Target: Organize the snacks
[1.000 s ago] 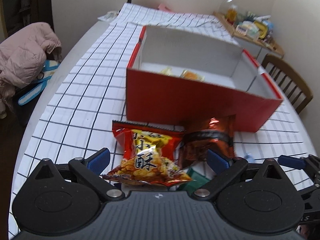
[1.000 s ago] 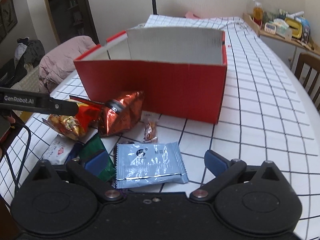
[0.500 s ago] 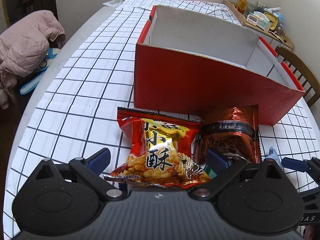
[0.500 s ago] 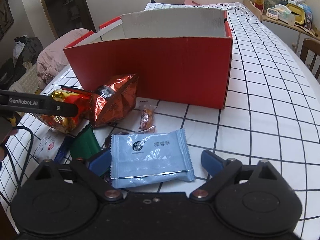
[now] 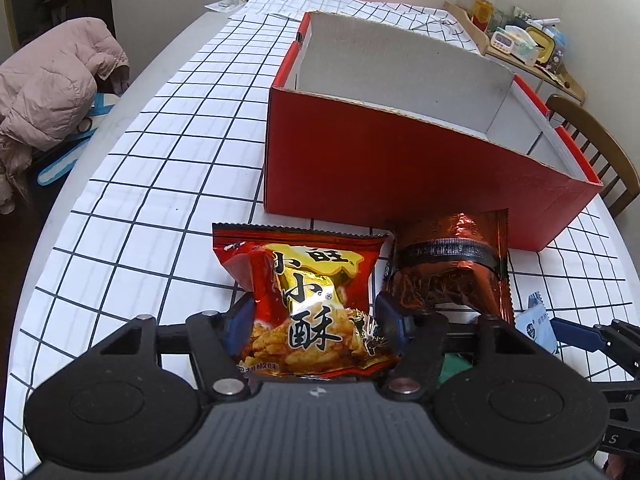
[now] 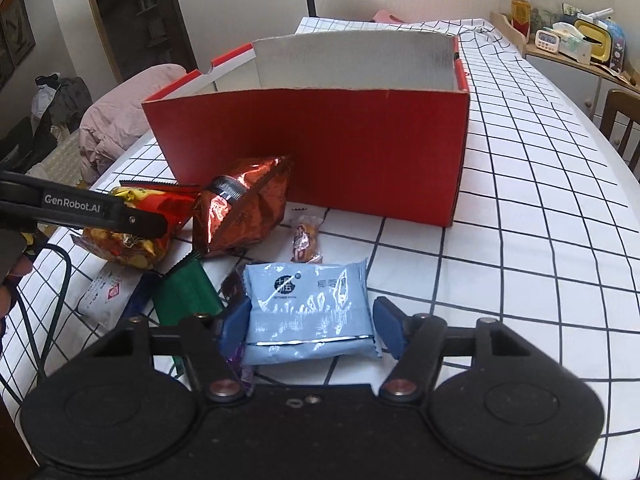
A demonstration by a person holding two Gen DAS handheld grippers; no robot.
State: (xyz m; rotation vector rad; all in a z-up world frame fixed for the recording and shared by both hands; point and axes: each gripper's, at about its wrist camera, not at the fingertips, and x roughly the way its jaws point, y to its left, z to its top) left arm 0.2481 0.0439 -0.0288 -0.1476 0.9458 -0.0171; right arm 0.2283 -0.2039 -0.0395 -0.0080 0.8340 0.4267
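On the checked tablecloth, a red snack bag point(image 5: 304, 272) with yellow lettering lies just in front of the open red box point(image 5: 400, 176). My left gripper point(image 5: 315, 320) is closing on this bag; both blue pads press its crumpled sides. From the right wrist view, a light-blue flat packet point(image 6: 308, 292) sits between the closing jaws of my right gripper point(image 6: 310, 326), whose pads meet its side edges. A copper foil bag point(image 5: 452, 272) leans by the box point(image 6: 320, 148), between the two grippers.
A small wrapped candy point(image 6: 306, 238), a green packet point(image 6: 186, 292) and a white sachet point(image 6: 104, 296) lie beside the blue packet. A pink jacket point(image 5: 48, 88) sits left of the table, a wooden chair point(image 5: 592, 140) to the right, a cluttered shelf point(image 5: 520, 36) behind.
Both grippers' jaws have drawn in from wide open onto their packets: the left on the red snack bag, the right on the blue packet. Both views tilted slightly lower toward the table.
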